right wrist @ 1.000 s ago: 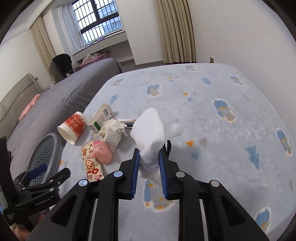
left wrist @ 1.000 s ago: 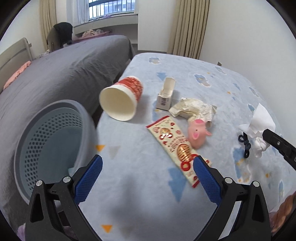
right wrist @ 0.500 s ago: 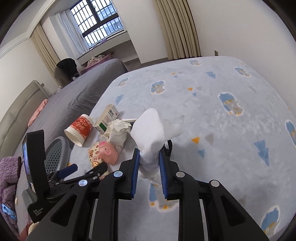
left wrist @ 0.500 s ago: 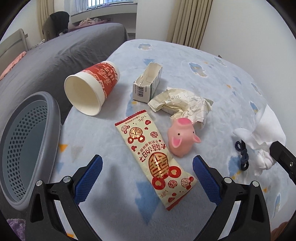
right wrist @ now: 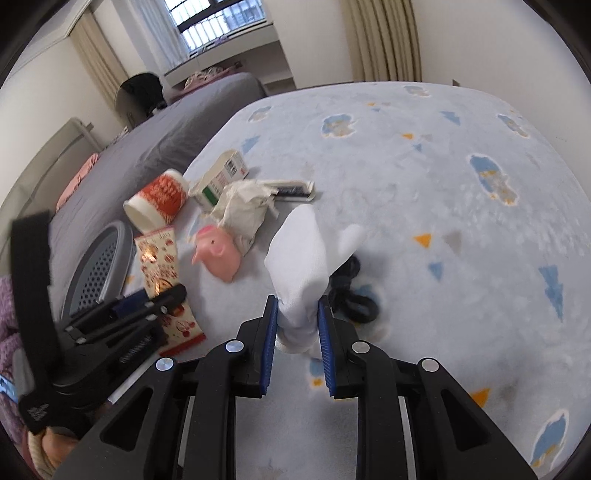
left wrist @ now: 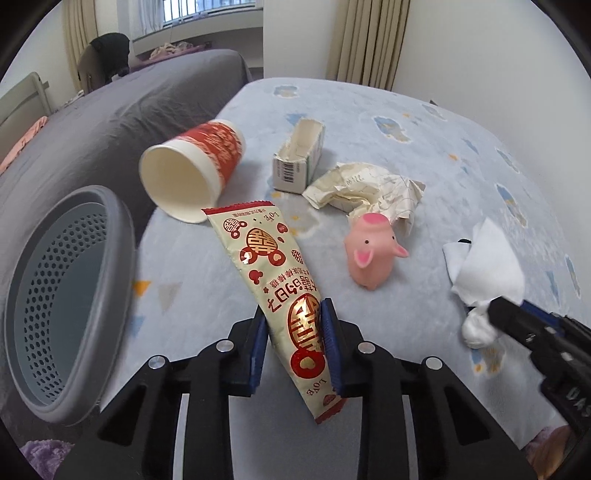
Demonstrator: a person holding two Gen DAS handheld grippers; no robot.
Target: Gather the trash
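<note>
My left gripper (left wrist: 293, 334), wide open a second ago, has just closed on the red-and-cream wrapper (left wrist: 275, 273) on the bedspread (left wrist: 424, 147); my right gripper (right wrist: 296, 325) still pinches the white tissue (right wrist: 301, 258). A pink pig toy (left wrist: 369, 254), tipped paper cup (left wrist: 192, 170) and crumpled paper (left wrist: 365, 188) lie close by; the grey basket (left wrist: 55, 280) stands at left.

Bedroom: barred window (right wrist: 221, 26) at 11 o'clock, daylight; beige curtains (right wrist: 384, 40) at 12; white walls (left wrist: 480, 55); grey bed (left wrist: 110, 110) at 10; patterned pale-blue bedspread (right wrist: 443, 184) centre.

Both wrist views look steeply down, close, sharing the pink pig toy (left wrist: 371, 251).
</note>
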